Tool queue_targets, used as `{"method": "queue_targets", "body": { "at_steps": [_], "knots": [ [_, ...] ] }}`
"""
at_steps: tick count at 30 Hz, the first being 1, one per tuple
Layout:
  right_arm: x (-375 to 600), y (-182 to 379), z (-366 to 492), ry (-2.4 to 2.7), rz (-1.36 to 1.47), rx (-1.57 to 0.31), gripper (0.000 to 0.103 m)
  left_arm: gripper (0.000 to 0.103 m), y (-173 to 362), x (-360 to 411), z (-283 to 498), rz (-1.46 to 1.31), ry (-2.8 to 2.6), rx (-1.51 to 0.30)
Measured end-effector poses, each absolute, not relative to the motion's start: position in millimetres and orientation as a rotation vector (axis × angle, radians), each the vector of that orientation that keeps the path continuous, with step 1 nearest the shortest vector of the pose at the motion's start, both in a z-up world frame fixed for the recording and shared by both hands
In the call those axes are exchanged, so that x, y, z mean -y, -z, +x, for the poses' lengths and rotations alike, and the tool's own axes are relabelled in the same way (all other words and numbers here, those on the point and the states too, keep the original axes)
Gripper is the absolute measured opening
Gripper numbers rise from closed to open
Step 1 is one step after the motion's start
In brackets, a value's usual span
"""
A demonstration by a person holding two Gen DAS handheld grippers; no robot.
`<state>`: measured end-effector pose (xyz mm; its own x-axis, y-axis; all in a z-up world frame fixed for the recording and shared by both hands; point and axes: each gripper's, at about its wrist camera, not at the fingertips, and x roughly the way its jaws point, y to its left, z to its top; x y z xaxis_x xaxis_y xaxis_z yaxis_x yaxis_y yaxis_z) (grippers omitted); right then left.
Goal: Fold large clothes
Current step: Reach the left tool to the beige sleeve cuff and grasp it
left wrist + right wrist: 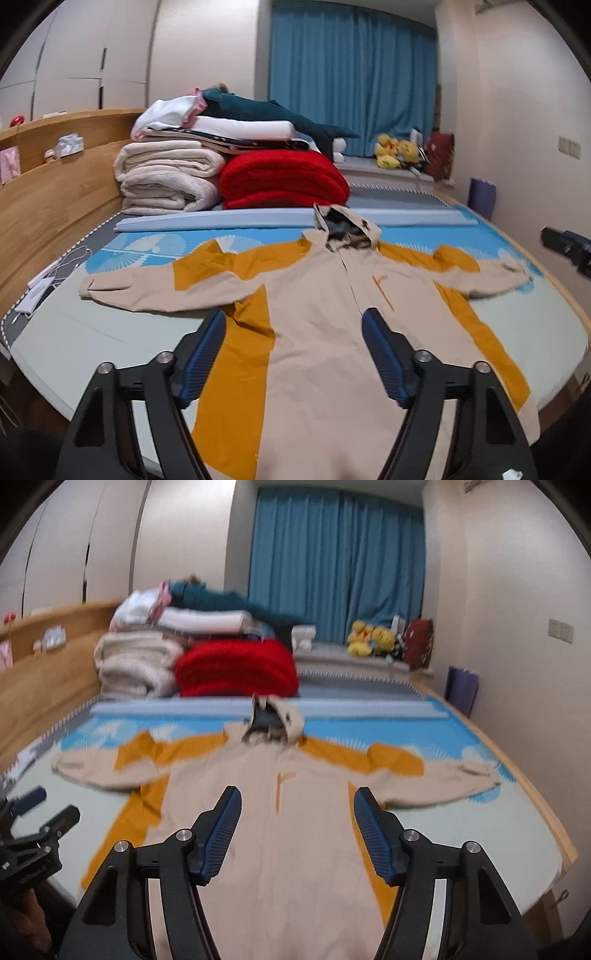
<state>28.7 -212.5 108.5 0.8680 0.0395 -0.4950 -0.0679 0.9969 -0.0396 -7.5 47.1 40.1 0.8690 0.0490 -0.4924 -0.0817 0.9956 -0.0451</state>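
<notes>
A large beige and mustard hooded jacket [314,306] lies flat, front up, on the bed, with both sleeves spread wide and its hood [345,227] toward the far end. It also shows in the right wrist view [295,812]. My left gripper [295,317] is open and empty, held above the jacket's lower body. My right gripper [297,797] is open and empty, above the jacket's middle. The left gripper shows at the left edge of the right wrist view [44,812]; the right gripper shows at the right edge of the left wrist view [569,247].
Folded cream blankets [166,177], a red blanket [284,179] and stacked bedding sit at the bed's far end. A wooden headboard shelf [55,192] runs along the left. Yellow plush toys [395,151] lie by the blue curtain [351,74]. A white cable and charger [40,284] lie at the left.
</notes>
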Motion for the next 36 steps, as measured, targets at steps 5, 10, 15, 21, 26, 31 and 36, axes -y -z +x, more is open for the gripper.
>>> {"method": "queue_targets", "body": {
  "at_steps": [5, 10, 15, 21, 26, 31, 36],
  "knots": [
    [209, -141, 48, -0.068, -0.004, -0.487, 0.064, 0.048, -54, -59, -1, -0.077, -0.106, -0.473],
    [190, -153, 86, -0.134, -0.002, -0.494, 0.064, 0.04, -60, -65, 12, -0.083, -0.099, -0.48],
    [176, -153, 121, -0.205, 0.018, -0.48, 0.039, 0.033, -57, -78, 58, -0.118, 0.025, -0.591],
    [163, -143, 171, -0.261, 0.012, -0.479, 0.031, 0.011, -51, -127, 128, -0.14, 0.017, -0.64],
    [164, -113, 229, -0.299, -0.012, -0.567, 0.047, 0.011, 3, -206, 198, -0.278, -0.155, -0.795],
    [178, -60, 270, -0.248, 0.023, -0.685, 0.048, 0.01, 65, -277, 225, -0.43, -0.3, -0.912],
    [182, -28, 306, -0.225, 0.056, -0.782, 0.01, 0.011, 99, -358, 232, -0.577, -0.46, -0.922]
  ]
}}
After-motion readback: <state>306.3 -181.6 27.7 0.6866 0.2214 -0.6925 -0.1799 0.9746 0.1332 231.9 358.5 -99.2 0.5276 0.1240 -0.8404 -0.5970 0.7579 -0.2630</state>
